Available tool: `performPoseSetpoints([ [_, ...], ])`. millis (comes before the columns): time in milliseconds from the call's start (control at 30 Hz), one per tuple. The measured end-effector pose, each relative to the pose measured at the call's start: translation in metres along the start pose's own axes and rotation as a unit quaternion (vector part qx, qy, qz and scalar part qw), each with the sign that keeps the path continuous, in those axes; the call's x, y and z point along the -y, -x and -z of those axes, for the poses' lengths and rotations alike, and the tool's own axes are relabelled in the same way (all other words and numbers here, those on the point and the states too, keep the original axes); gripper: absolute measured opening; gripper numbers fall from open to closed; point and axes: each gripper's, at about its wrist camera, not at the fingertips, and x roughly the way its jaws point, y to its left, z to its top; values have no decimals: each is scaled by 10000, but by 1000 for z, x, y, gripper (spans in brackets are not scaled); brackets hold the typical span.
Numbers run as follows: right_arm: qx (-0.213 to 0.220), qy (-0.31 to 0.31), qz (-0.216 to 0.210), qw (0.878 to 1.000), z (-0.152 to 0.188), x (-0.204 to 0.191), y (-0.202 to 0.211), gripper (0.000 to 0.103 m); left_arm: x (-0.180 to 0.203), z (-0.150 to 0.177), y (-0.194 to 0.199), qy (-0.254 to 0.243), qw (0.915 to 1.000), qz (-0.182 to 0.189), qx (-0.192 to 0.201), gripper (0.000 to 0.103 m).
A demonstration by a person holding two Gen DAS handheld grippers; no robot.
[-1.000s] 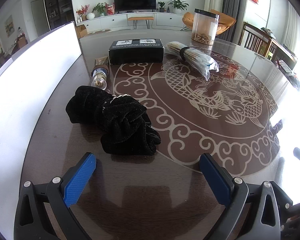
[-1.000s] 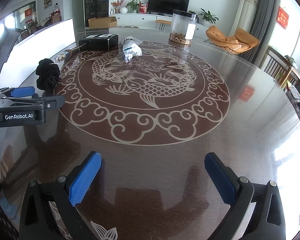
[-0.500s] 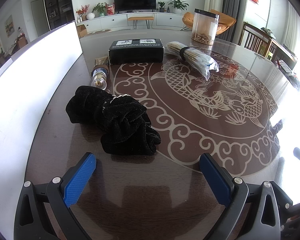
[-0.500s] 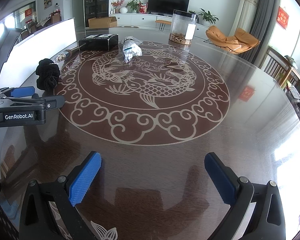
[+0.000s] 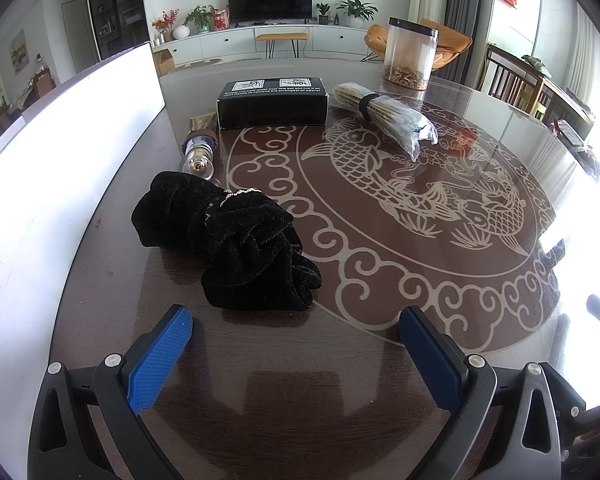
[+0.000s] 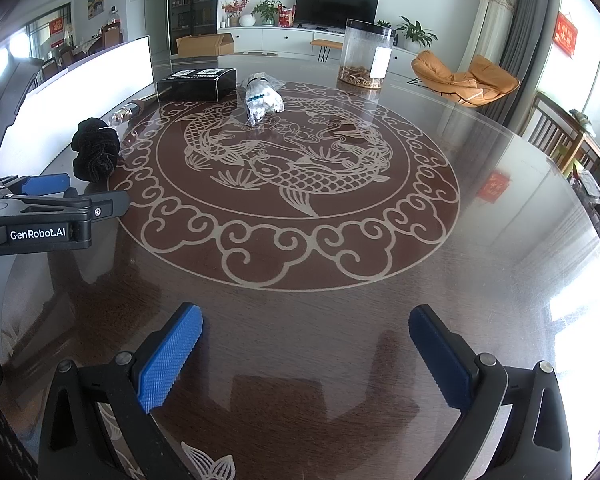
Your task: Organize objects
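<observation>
Both your grippers wide open, empty, over the table (image 6: 500,208).
Left gripper (image 5: 296,344) faces the black cloth (image 5: 228,240) at 11 o'clock; right gripper (image 6: 306,344) holds nothing.

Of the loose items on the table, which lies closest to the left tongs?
The black velvet cloth, bunched just ahead of the open left tongs; the black box and bagged stick bundle lie farther back.

The black box (image 5: 271,105) hides part of the bottle (image 5: 199,151), and its label print seems unreadable.
</observation>
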Motion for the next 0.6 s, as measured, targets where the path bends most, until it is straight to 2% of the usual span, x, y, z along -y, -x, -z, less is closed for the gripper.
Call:
performPoseSetpoints([
  [600,-1,-2,-1,10000,0,0,0,103,0,0,-1,1,10000,-2,0,103],
])
